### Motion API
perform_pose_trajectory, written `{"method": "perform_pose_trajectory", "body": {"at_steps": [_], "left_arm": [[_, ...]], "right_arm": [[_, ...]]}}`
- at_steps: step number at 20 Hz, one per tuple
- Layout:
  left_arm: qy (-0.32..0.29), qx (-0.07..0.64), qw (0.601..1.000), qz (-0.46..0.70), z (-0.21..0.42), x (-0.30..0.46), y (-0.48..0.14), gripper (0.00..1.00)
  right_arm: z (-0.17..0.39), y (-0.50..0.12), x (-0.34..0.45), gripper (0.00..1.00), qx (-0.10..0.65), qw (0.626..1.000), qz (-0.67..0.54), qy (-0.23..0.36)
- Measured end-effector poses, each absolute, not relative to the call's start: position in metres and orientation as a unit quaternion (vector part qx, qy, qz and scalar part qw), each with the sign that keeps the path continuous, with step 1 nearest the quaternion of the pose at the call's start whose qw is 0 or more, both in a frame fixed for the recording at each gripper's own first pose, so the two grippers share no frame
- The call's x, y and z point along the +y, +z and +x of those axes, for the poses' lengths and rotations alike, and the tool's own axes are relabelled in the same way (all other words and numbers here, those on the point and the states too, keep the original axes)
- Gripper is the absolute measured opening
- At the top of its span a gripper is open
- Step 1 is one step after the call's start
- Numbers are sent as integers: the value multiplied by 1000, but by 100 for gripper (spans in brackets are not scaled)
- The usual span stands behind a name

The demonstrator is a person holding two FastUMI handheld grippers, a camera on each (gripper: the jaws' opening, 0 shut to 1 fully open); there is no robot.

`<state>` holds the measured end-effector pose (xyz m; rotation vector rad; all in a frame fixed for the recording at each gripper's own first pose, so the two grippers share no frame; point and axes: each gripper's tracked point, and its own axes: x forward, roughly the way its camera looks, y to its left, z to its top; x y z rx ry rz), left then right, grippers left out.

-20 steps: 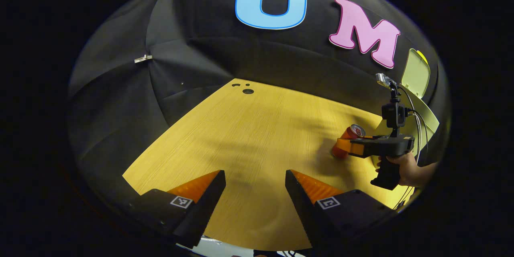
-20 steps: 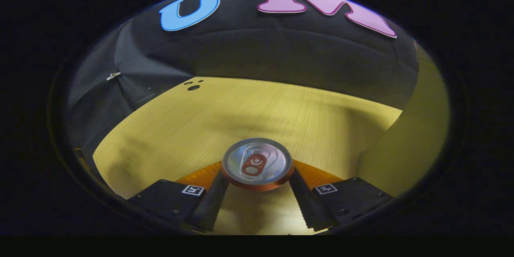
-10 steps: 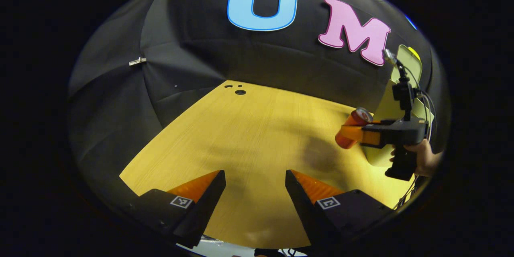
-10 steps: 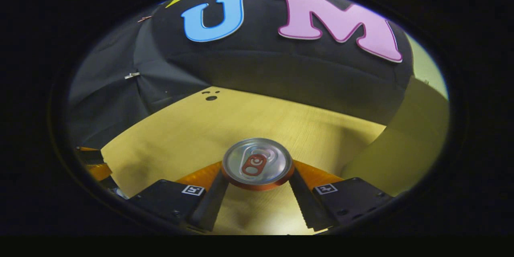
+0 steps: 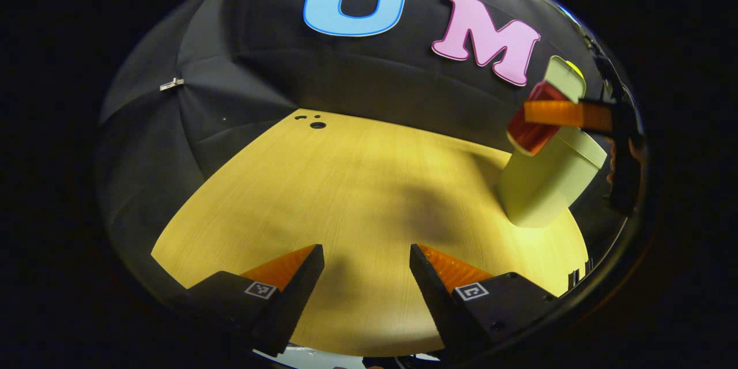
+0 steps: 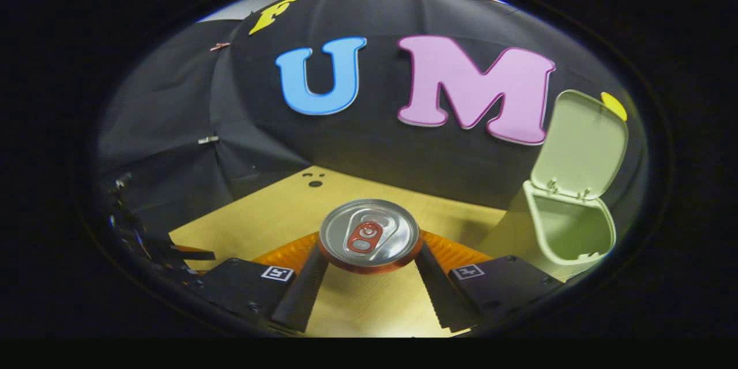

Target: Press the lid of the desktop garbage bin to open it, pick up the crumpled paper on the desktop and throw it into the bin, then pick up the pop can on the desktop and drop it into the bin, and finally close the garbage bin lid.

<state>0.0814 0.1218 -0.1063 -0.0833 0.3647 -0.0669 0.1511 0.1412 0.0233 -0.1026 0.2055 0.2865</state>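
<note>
Red aluminium pop can (image 6: 369,236) with silver top and red pull tab, clamped between the right gripper (image 6: 369,268) fingers, lifted off the desk, near the pale green plastic desktop bin (image 6: 568,230) whose hinged lid (image 6: 579,144) stands open upright.

My views are dim, with warm light falling on the wooden table (image 5: 357,184) from above. Soft shadows cross it. Fisheye bending curves its edges and darkens the rims. A glint sits on the pop can (image 6: 369,234) lid; focus is fairly sharp.
</note>
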Motion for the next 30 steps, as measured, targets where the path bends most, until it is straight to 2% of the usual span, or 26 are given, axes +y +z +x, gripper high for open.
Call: {"method": "perform_pose_trajectory", "body": {"at_steps": [6, 12, 17, 23, 30], "left_arm": [[-96, 191, 977, -21, 95, 101, -108, 96], [-137, 206, 969, 5, 99, 77, -114, 96], [-146, 211, 966, 16, 108, 52, -111, 96], [-115, 202, 973, 4, 124, 32, -93, 96], [-79, 202, 976, -1, 117, 24, -90, 96]], "right_arm": [[130, 94, 79, 83, 57, 996, -5, 63], [121, 128, -6, 83, 27, 999, -9, -28], [139, 133, -70, 83, 21, 996, 8, -84], [164, 108, -108, 83, 41, 995, 14, -94], [186, 87, -122, 85, 51, 996, 16, -76]]}}
